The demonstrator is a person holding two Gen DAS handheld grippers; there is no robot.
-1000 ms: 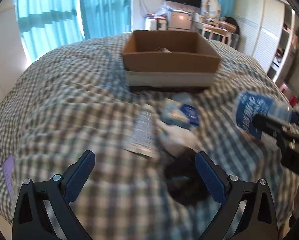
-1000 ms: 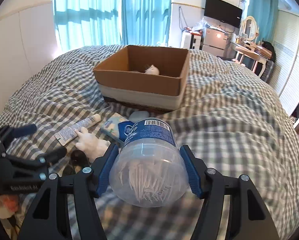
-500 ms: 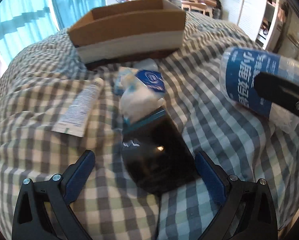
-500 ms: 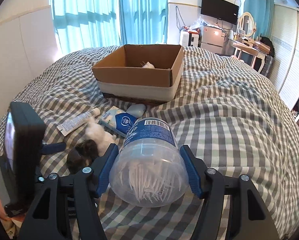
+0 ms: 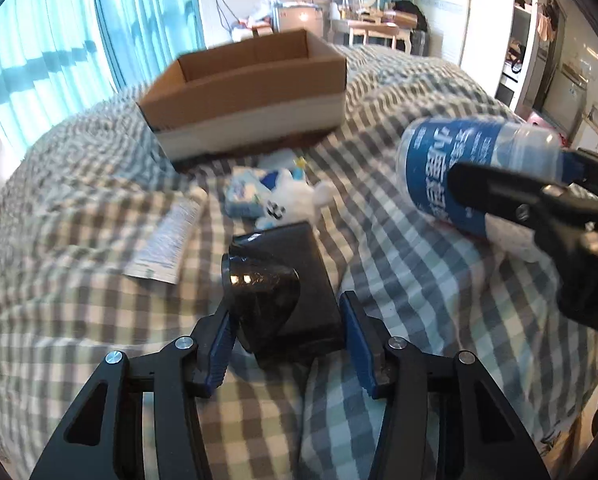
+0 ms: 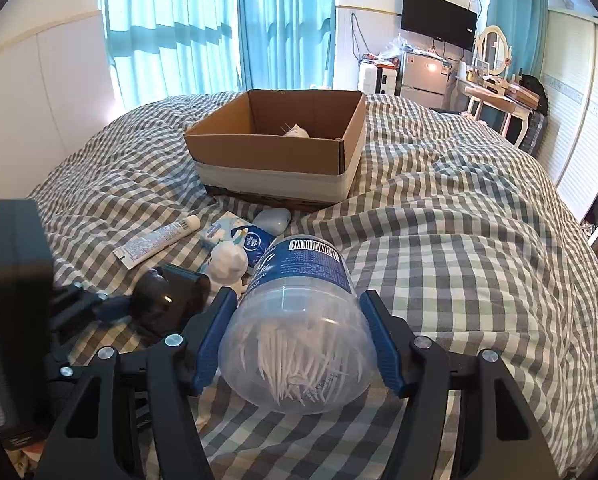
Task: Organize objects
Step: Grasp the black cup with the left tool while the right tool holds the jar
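My left gripper (image 5: pixel 285 330) is shut on a black boxy device with a rounded lens-like front (image 5: pixel 277 292), low over the checked bed; it also shows in the right wrist view (image 6: pixel 167 300). My right gripper (image 6: pixel 299 336) is shut on a clear jar of cotton swabs with a blue label (image 6: pixel 299 320), held above the bed; the jar shows at right in the left wrist view (image 5: pixel 471 168). An open cardboard box (image 6: pixel 275 156) sits further back on the bed, with a small white item inside.
On the checked duvet (image 6: pixel 459 248) in front of the box lie a white tube (image 6: pixel 157 240), a blue-white tissue pack (image 6: pixel 235 236), a white plush toy (image 6: pixel 229 264) and a pale blue oval object (image 6: pixel 273 220). Curtains, TV and a dresser stand behind.
My left gripper has closed from wide open onto the black device. The right gripper holds the jar much as before.
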